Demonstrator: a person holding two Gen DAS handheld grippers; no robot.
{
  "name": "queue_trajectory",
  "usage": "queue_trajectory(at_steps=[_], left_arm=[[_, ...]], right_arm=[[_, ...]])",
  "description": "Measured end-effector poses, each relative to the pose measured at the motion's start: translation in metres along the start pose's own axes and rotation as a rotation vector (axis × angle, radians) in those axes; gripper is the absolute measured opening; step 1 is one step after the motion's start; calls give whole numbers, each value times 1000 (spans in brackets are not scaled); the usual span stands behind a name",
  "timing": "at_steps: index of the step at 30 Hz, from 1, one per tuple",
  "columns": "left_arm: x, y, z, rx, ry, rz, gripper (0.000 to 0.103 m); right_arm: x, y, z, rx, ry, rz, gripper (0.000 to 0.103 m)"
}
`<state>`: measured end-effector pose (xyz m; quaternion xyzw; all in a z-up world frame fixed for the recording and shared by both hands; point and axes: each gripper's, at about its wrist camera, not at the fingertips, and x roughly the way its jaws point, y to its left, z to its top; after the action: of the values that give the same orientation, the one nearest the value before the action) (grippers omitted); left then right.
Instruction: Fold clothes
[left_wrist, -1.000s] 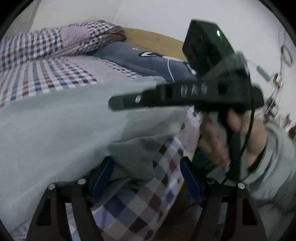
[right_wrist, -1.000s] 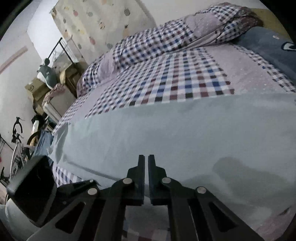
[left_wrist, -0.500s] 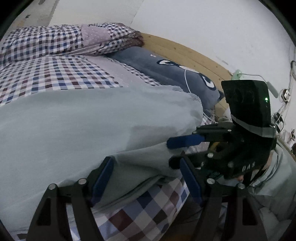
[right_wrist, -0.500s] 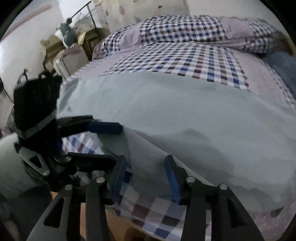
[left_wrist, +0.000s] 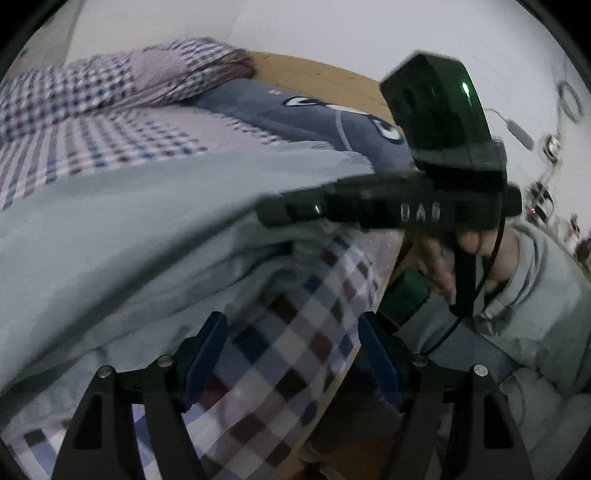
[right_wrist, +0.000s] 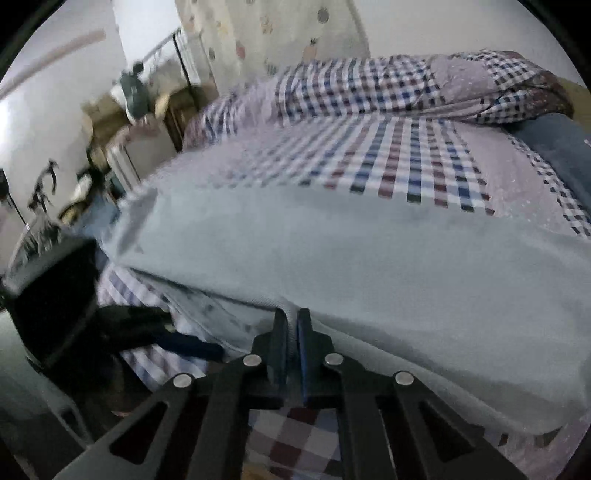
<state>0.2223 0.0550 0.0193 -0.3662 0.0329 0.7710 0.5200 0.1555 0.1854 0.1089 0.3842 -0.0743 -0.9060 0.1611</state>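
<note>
A large pale grey-green garment (right_wrist: 369, 251) lies spread across the checked bed, its near edge hanging over the bed's front side. It also shows in the left wrist view (left_wrist: 122, 229). My right gripper (right_wrist: 291, 325) is shut on the garment's near edge fold. In the left wrist view my right gripper (left_wrist: 269, 214) shows from the side, pinching the cloth. My left gripper (left_wrist: 291, 332) is open and empty, over the checked sheet just below the garment's hem. In the right wrist view my left gripper (right_wrist: 207, 349) shows low at the left, blurred.
A checked bedsheet (right_wrist: 406, 162) covers the bed, with a bunched checked quilt (right_wrist: 424, 85) at the far side. A dark blue pillow (left_wrist: 295, 114) lies against the wooden headboard (left_wrist: 325, 79). Shelves and clutter (right_wrist: 122, 122) stand beyond the bed's left end.
My right gripper was open half a second ago and has shut on the garment's near edge. My left gripper stays open; both views have shifted.
</note>
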Motion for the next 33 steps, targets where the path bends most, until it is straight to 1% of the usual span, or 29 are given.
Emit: queue_trajectory(at_steps=[3, 5, 7, 8, 10, 14, 16, 17, 18, 19, 20, 21, 22, 23, 25, 26, 27, 28, 30, 31, 33], left_arm=[[1, -3, 10, 1, -35, -3, 77], [-1, -3, 18, -14, -59, -22, 77], [0, -7, 24, 0, -71, -34, 77], [2, -10, 27, 16, -69, -37, 77], [13, -15, 30, 37, -34, -51, 77], [43, -23, 32, 67, 21, -44, 77], [53, -21, 37, 43, 13, -52, 77], [57, -18, 40, 16, 4, -62, 77], [61, -16, 39, -11, 5, -61, 71], [65, -13, 38, -38, 12, -55, 63], [69, -11, 37, -64, 18, -49, 36], [73, -9, 36, -91, 24, -43, 22], [75, -8, 34, -104, 34, -42, 22], [77, -7, 31, -113, 47, -44, 19], [77, -6, 30, -138, 56, -58, 14], [73, -6, 32, -155, 47, -75, 12], [64, -4, 36, -178, 5, -105, 11], [53, 0, 39, -203, -49, -140, 11], [32, 7, 47, -253, -157, -211, 10], [34, 14, 45, -283, -144, -224, 10], [49, 30, 37, -345, -69, -234, 10]], right_arm=[[-8, 6, -2, -13, -7, 2, 3], [-10, 8, -5, -16, -5, 7, 3], [-14, 6, -8, -13, -3, 16, 3], [-18, 3, -9, -14, -3, 19, 3], [-22, 3, -10, -12, -10, 28, 3], [-21, 8, -12, -17, -5, 43, 3], [-20, 9, -14, -16, 4, 53, 4], [-21, 8, -15, -10, 6, 54, 6], [-24, 4, -17, 4, 6, 49, 9], [-26, -1, -18, 17, 5, 44, 10], [-33, -9, -21, 42, -7, 27, 12], [-47, -24, -24, 83, -39, -12, 15], [-61, -39, -28, 125, -72, -52, 24], [-77, -58, -32, 180, -113, -102, 44], [-121, -106, -47, 347, -221, -261, 57], [-138, -127, -56, 427, -257, -319, 60], [-155, -152, -68, 524, -290, -372, 62], [-166, -171, -79, 605, -307, -399, 64], [-178, -208, -103, 761, -329, -412, 65], [-179, -223, -114, 826, -335, -396, 65], [-171, -247, -128, 922, -335, -318, 65]])
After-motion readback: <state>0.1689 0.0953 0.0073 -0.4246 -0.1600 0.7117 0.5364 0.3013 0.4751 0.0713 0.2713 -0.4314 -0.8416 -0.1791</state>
